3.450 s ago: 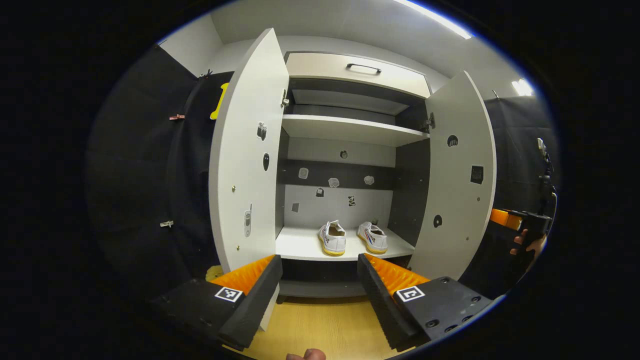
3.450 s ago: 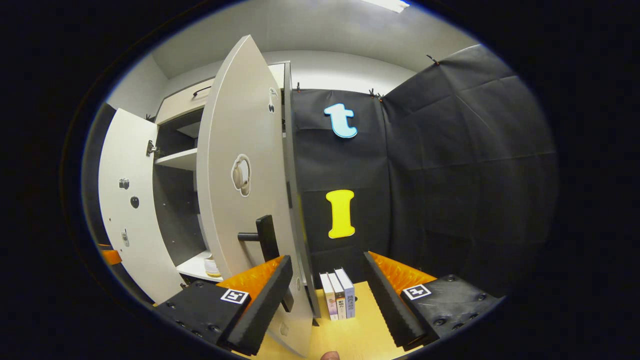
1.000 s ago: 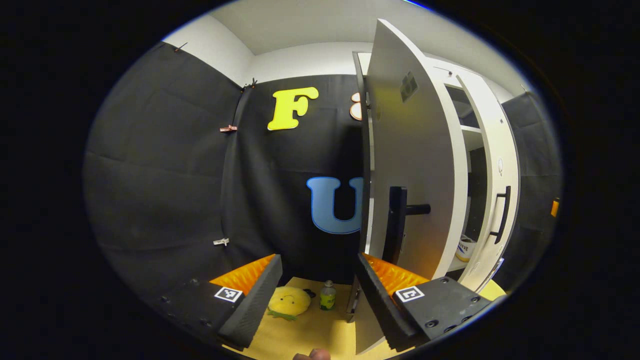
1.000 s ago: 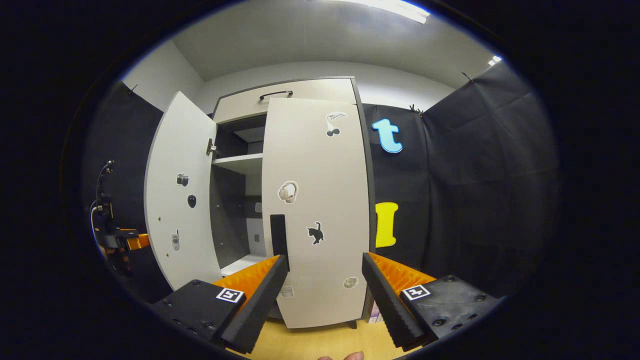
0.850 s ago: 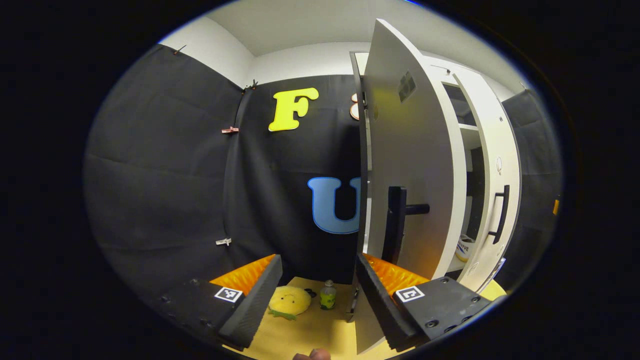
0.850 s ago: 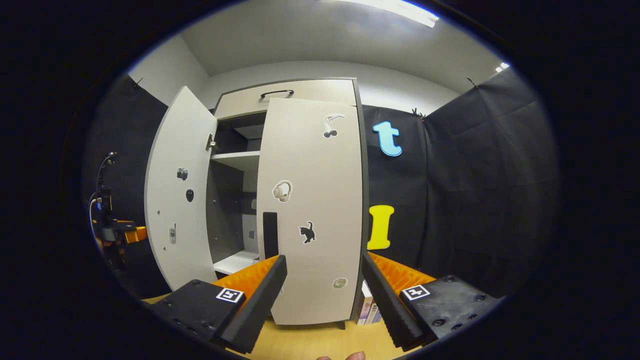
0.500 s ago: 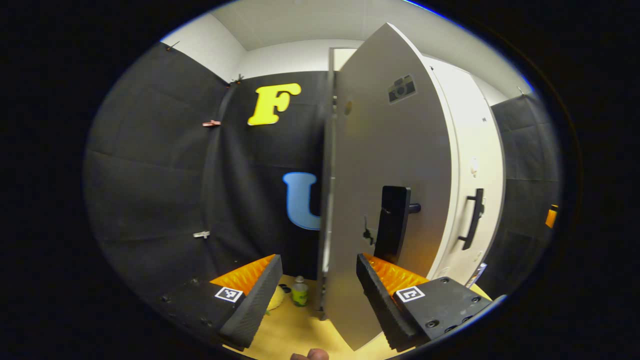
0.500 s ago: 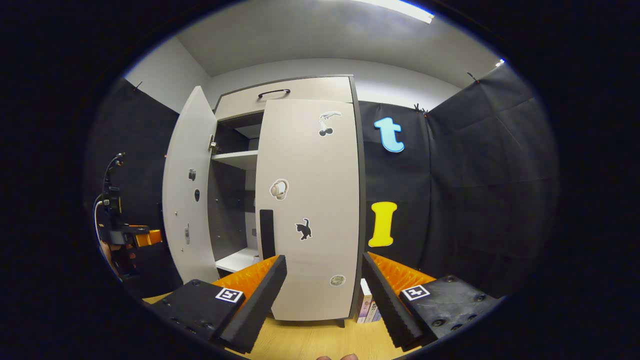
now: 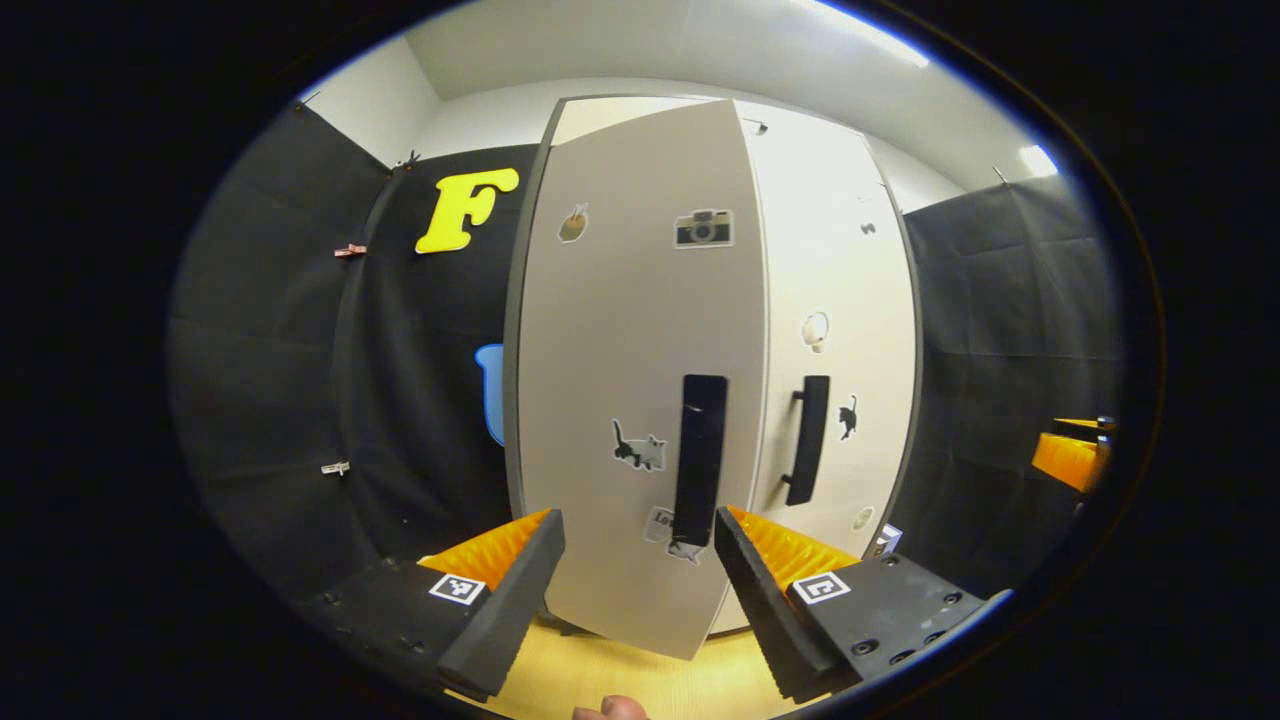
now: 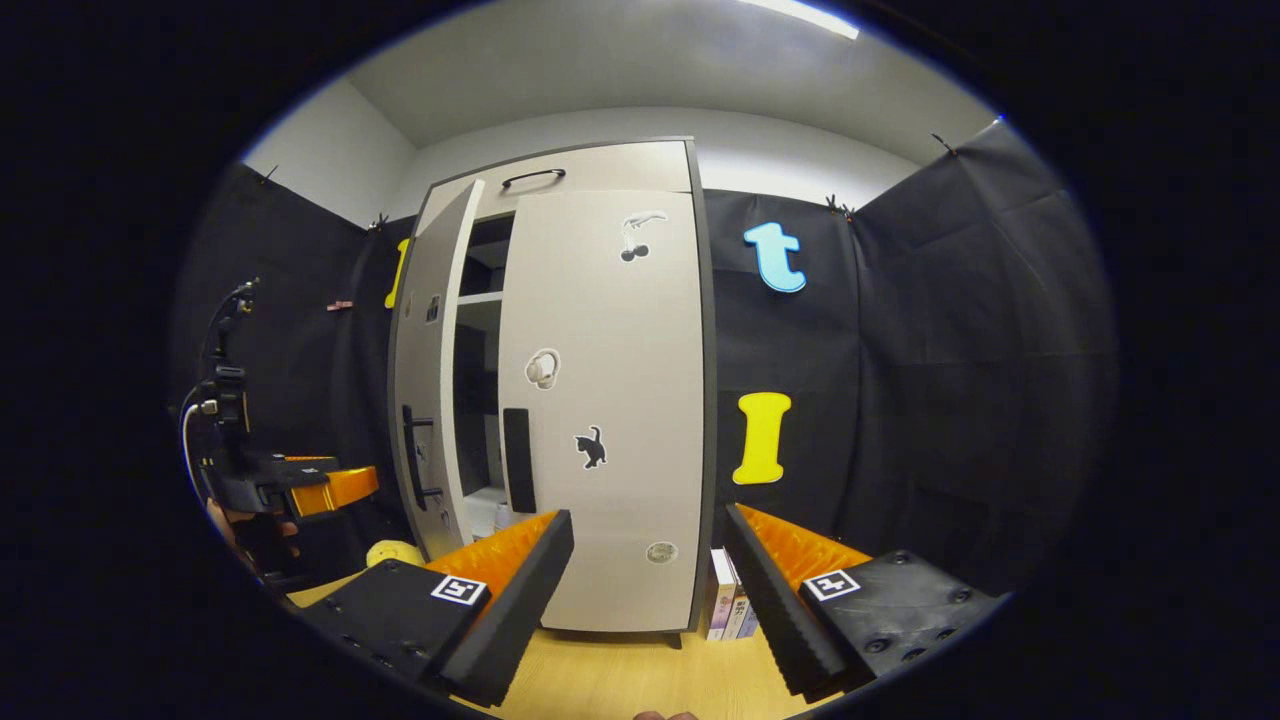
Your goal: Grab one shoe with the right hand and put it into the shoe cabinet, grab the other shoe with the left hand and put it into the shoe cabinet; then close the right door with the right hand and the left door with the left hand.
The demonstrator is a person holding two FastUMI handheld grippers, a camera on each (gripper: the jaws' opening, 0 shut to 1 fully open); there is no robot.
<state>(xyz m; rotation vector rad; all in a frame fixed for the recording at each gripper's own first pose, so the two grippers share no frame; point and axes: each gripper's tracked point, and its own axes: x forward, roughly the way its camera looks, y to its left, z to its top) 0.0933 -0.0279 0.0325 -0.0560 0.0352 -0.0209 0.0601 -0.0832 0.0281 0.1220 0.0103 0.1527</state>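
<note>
In the right gripper view the shoe cabinet (image 10: 600,180) stands ahead. Its right door (image 10: 610,400) lies flat against the front. The left door (image 10: 425,350) stands slightly ajar, and a narrow gap (image 10: 478,390) shows the shelves. The shoes are hidden behind the doors. My right gripper (image 10: 648,600) is open and empty, a little way back from the right door. My left gripper (image 9: 640,590) is open, close to the left door's (image 9: 640,330) front, below its black handle (image 9: 700,460). The left gripper (image 10: 320,490) is also seen from the side, held by a hand near that door.
Several books (image 10: 725,605) stand on the wooden floor (image 10: 620,690) at the cabinet's right foot. A yellow plush toy (image 10: 395,552) lies on the floor left of the cabinet. The right door's handle (image 9: 807,440) sticks out beside the left one. Black cloth walls close in both sides.
The left door has swung from wide open to almost shut as the left gripper came round to its front. The right door has gone from part open to shut.
</note>
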